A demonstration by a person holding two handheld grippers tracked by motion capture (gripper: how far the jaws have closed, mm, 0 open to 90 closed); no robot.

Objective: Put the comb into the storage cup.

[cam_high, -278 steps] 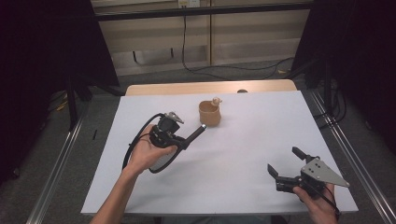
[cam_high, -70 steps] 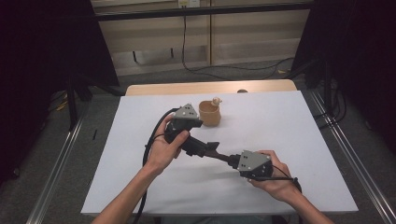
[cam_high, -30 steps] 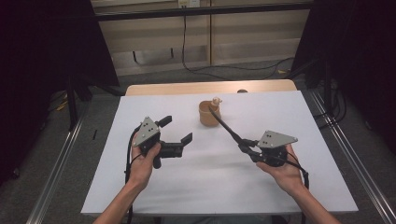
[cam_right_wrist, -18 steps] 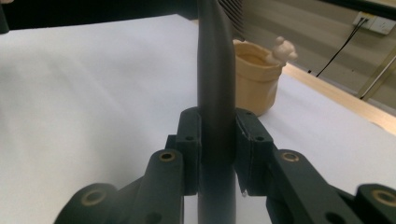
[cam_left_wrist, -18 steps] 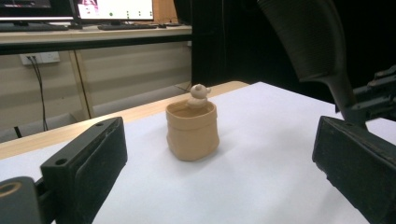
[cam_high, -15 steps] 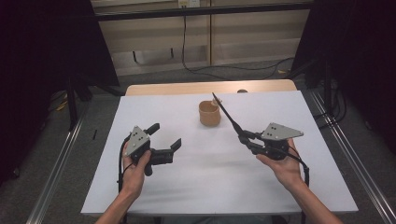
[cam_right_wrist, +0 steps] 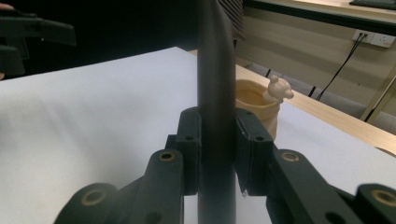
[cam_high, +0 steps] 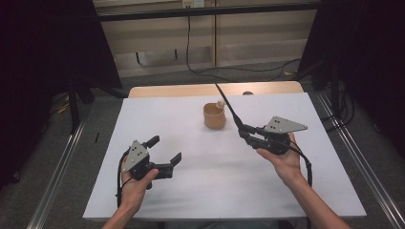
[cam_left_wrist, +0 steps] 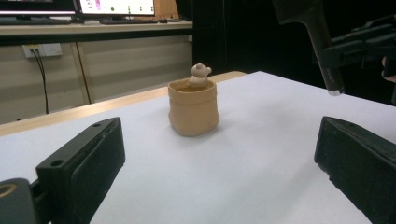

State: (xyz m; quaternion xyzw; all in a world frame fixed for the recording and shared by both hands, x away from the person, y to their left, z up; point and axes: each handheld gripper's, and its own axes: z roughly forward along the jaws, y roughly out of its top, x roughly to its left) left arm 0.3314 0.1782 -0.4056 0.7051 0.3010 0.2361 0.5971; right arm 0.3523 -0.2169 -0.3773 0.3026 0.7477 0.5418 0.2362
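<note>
Above the table (cam_high: 191,191), the right gripper (cam_high: 244,132) has its fingers clenched on a black rod (cam_high: 228,106), tip raised past the cup (cam_high: 213,116), so insertion remains, while the left gripper (cam_high: 165,153) hovers released and empty, well apart.

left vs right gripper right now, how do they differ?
The left gripper has its jaws spread open with nothing between them; the right gripper is clamped on a long black rod. The left gripper sits low near the table's front; the right gripper is raised beside the tan cup. Both are hand-held.
</note>
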